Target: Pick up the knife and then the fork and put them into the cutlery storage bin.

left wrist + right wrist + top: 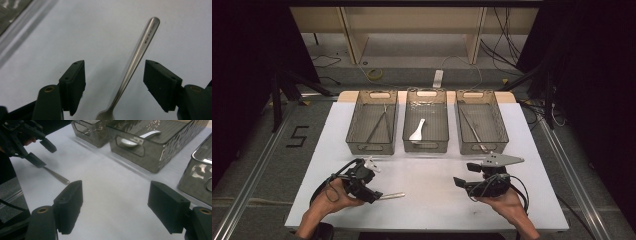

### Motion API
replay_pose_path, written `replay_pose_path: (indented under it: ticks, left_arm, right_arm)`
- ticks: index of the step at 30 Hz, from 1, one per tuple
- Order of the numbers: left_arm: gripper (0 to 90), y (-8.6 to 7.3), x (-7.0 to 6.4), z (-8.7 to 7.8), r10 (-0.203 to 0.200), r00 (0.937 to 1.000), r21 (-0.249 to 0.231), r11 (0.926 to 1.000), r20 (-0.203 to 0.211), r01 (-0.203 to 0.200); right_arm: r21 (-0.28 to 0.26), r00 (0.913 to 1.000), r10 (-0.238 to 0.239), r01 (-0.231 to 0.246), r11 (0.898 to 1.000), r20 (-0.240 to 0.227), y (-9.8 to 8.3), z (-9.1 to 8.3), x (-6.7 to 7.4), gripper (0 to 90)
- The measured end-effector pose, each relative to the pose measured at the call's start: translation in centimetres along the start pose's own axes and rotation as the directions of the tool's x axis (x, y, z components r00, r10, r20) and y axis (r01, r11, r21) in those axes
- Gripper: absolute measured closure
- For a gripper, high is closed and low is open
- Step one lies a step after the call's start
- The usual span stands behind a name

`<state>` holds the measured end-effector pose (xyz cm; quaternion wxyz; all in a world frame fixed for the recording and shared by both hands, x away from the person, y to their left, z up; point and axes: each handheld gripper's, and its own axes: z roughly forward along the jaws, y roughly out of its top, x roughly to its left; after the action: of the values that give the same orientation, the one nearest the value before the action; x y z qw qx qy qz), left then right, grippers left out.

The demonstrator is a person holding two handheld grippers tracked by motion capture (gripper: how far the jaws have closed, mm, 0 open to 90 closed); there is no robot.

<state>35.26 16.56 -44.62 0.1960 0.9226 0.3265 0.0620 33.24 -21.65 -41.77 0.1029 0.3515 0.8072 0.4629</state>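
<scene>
A metal spoon (393, 196) lies on the white table (432, 170) near its front left. In the left gripper view its handle (140, 52) runs up between the two jaws and touches neither. My left gripper (376, 187) is open around the spoon's neck, low over the table. My right gripper (466, 174) is open at the front right with nothing between its jaws (115, 192). The right gripper view also shows the left gripper (45, 153) and the spoon handle (57, 177) farther off.
Three mesh bins stand in a row at the back. The left bin (371, 146) holds metal tongs (379, 125), the middle bin (426, 146) a white spoon (417, 131), the right bin (482, 149) slim tongs (473, 127). Bare table lies between bins and grippers.
</scene>
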Motion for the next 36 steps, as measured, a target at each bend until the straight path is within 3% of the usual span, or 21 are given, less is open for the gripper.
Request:
replay_pose_path:
  ticks: [4,9,18,24,36]
  left_arm:
    - [40.8,-0.2,-0.2,0.3,0.049,0.9986,0.051,0.9974,0.020,-0.050]
    - [48.5,-0.4,-0.5,0.6,0.081,0.9964,0.095,0.9920,0.023,-0.083]
    - [59.9,-0.6,-0.7,1.1,0.102,0.9940,0.127,0.9862,0.041,-0.106]
    - [65.1,-0.6,-0.8,1.4,0.117,0.9920,0.175,0.9768,0.046,-0.124]
    - [73.3,-0.2,-1.0,1.6,0.126,0.9909,0.199,0.9710,0.049,-0.133]
  right_arm:
    - [0.006,1.0000,-0.002,0.002,1.000,-0.002,-0.3,-0.1,0.3,28.8]
    - [0.015,1.0000,0.000,0.000,1.000,-0.008,-0.6,-0.2,0.4,28.8]
    - [0.005,0.9999,-0.001,0.001,1.000,-0.013,-0.7,-0.5,0.6,28.8]
    - [0.006,0.9999,-0.004,0.004,1.000,-0.016,-0.8,-0.6,0.8,28.8]
    - [0.008,0.9999,-0.006,0.006,1.000,-0.015,-0.9,-0.6,0.8,28.8]
